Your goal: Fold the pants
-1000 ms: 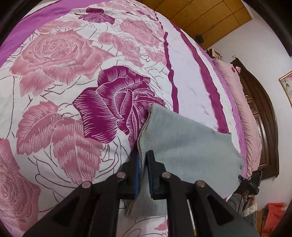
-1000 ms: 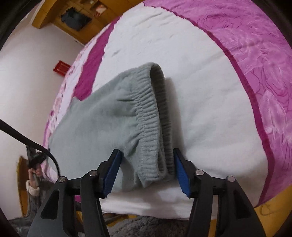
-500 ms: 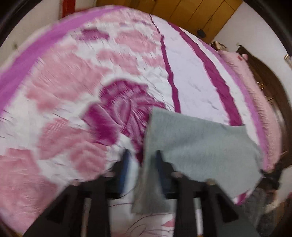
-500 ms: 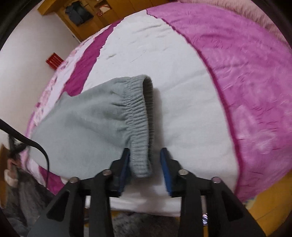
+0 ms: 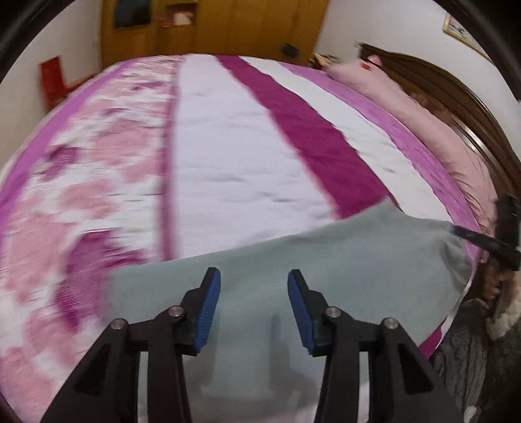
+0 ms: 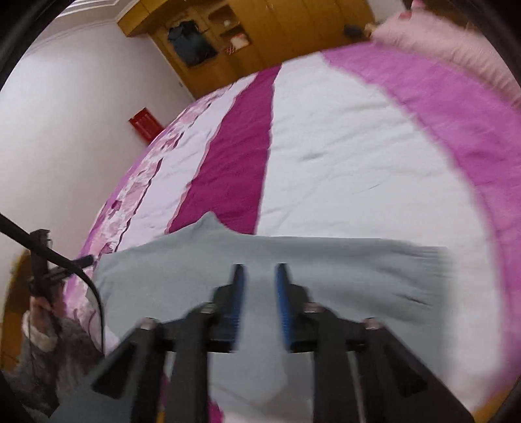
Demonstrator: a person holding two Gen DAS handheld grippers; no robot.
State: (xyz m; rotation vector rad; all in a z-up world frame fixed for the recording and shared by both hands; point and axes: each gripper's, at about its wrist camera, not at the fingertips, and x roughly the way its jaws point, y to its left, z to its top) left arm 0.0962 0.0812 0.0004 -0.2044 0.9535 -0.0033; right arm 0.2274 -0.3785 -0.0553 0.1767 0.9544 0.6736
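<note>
The grey pants (image 5: 342, 266) lie flat near the front edge of the bed. My left gripper (image 5: 254, 293) is open above the pants, its blue pads wide apart and holding nothing. In the right wrist view the pants (image 6: 342, 270) stretch across the bed, the ribbed waistband at the right end. My right gripper (image 6: 259, 289) hovers over the pants with its jaws partly apart and nothing between them. Both views are blurred by motion.
The bed cover (image 5: 228, 162) has pink roses, white bands and magenta stripes. Pink pillows (image 5: 423, 107) and a dark wooden headboard (image 5: 472, 107) stand at the right. A wooden wardrobe (image 6: 260, 29) stands behind. A cable (image 6: 49, 257) hangs at the left.
My left gripper let go of the pants edge, opened wide and swung right. My right gripper narrowed around the waistband, then moved off it over the middle of the pants.
</note>
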